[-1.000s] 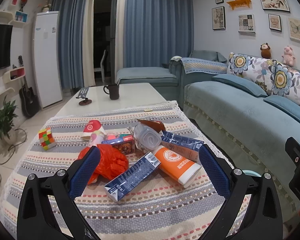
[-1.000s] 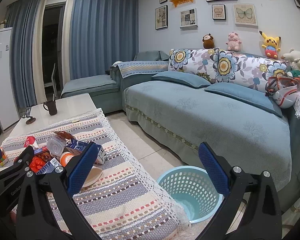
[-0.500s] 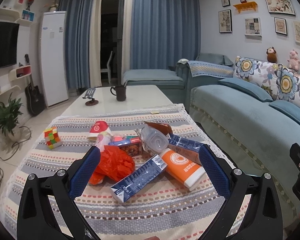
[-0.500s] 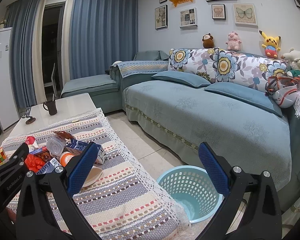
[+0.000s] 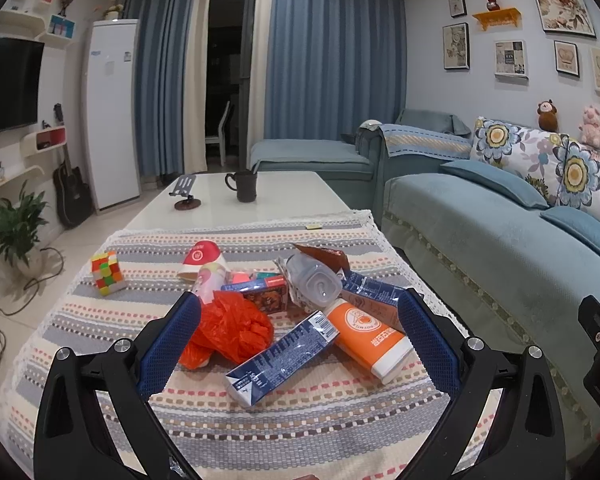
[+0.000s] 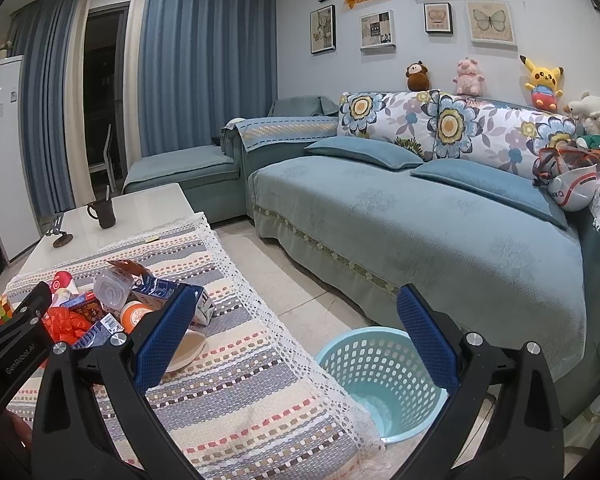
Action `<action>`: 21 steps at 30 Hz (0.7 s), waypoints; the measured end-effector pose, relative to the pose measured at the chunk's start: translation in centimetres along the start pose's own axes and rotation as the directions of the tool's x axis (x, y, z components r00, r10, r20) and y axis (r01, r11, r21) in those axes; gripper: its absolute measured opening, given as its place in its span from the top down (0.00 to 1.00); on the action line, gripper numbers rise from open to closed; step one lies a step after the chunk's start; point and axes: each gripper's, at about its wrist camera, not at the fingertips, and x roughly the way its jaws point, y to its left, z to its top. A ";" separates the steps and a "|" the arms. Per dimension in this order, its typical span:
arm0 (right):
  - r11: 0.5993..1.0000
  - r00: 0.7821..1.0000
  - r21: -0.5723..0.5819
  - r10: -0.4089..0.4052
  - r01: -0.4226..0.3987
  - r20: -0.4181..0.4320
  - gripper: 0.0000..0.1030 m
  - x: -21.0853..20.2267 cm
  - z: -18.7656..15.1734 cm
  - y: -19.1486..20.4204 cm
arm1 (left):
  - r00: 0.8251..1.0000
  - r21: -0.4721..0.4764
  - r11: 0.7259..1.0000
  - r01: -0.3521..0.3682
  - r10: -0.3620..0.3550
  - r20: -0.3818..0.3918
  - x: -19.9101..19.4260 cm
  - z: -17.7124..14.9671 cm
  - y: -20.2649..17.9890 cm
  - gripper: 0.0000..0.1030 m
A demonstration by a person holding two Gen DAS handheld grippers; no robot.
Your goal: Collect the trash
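- Trash, a heap with a crumpled orange plastic bag (image 5: 230,328), a dark blue carton (image 5: 282,356) and an orange-and-white tube (image 5: 366,332), lies mid-surface on the striped cloth (image 5: 260,424).
- Left gripper (image 5: 298,340) has drawn back slightly, jaws released, nothing taken.
- Right gripper (image 6: 296,332), jaws released, hangs over the light blue plastic basket (image 6: 380,376) on the floor.

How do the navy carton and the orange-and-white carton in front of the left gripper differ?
The navy carton is dark blue with white print and slimmer; the orange-and-white carton is bright orange with a white end and looks bulkier. The navy carton's near end points lower left, while the orange-and-white carton's near end points lower right. The navy carton's far end abuts the orange-and-white carton. Both lie flat on the striped tablecloth, ungrasped.
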 end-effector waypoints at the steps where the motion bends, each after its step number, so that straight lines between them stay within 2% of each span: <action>1: 1.000 1.000 0.000 0.000 0.000 -0.001 0.08 0.1 0.1 0.0 | 1.000 -0.001 1.000 0.000 0.000 -0.002 0.1 0.0 0.0 0.07; 8: 1.000 1.000 0.005 -0.016 0.015 0.025 0.08 -0.4 0.2 -0.2 | 1.000 0.006 1.000 0.026 -0.026 -0.015 0.0 0.2 0.5 0.07; 10: 1.000 0.999 0.002 -0.021 0.021 0.028 0.08 -0.4 0.3 -0.1 | 0.999 -0.005 0.999 0.032 -0.032 -0.021 0.0 0.7 1.7 0.07; 13: 1.000 1.000 -0.012 -0.008 0.009 0.024 0.08 -0.3 0.4 0.2 | 1.000 -0.042 0.999 -0.008 0.008 -0.020 -0.5 1.5 5.2 0.07; 17: 0.995 0.996 -0.046 0.086 -0.085 0.006 0.12 0.2 1.0 1.2 | 0.995 -0.120 0.988 -0.095 0.090 -0.050 -0.7 2.4 10.8 0.07; 19: 0.985 0.988 -0.080 0.154 -0.153 0.001 0.19 0.7 1.7 2.3 | 0.989 -0.138 0.981 -0.138 0.129 -0.073 -0.7 2.6 13.2 0.07; 21: 0.967 0.971 -0.090 0.239 -0.240 -0.021 0.28 1.5 2.1 3.3 | 0.986 -0.155 0.976 -0.154 0.142 -0.086 -0.6 2.6 15.0 0.08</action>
